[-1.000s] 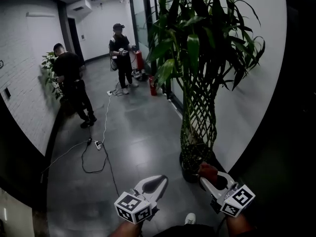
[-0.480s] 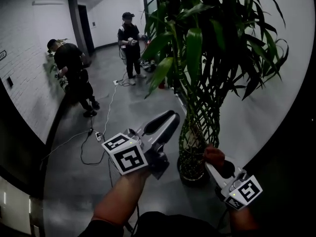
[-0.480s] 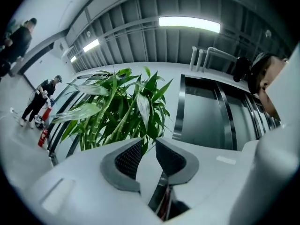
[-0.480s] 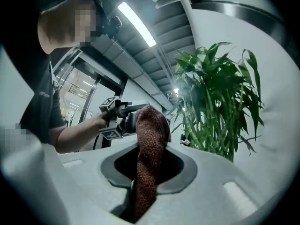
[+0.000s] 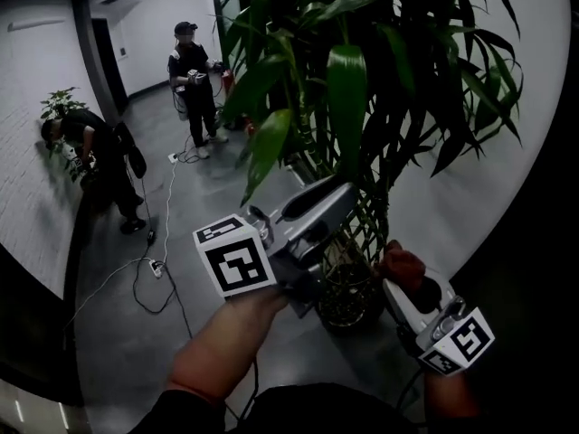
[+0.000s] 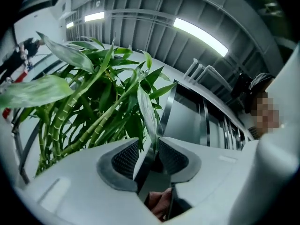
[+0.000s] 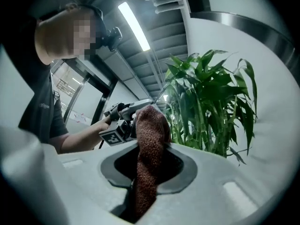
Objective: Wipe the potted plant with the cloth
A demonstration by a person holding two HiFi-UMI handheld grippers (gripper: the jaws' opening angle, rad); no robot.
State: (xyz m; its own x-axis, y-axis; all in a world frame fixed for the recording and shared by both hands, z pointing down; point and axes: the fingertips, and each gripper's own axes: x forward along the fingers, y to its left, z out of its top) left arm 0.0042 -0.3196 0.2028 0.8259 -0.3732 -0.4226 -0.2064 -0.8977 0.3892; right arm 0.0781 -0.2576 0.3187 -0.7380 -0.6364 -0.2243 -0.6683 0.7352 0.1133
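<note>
The plant is filling the head view from 12 to 2 o'clock, and its pot is sitting on the floor at 6 o'clock of the leaves, between the two grippers.

The left gripper is pointing toward 2 o'clock into the lower leaves. Its jaws have just been opening and are standing wide, and in the left gripper view one drooping leaf is hanging down between the pads, which are not pressing on it.

The right gripper, at 5 o'clock of the head view, is clamping the cloth. The cloth is sticking up out of the jaws as a bunched roll, near the stems but apart from every leaf.

Judging by this, the wiping itself is not under way. The cloth is in hand and a leaf is being framed for steadying. Closing on that leaf, bringing the cloth onto it and working through the rest of the leaves all appear to be left. Whether any leaf is already clean, the pictures are not showing.
</note>
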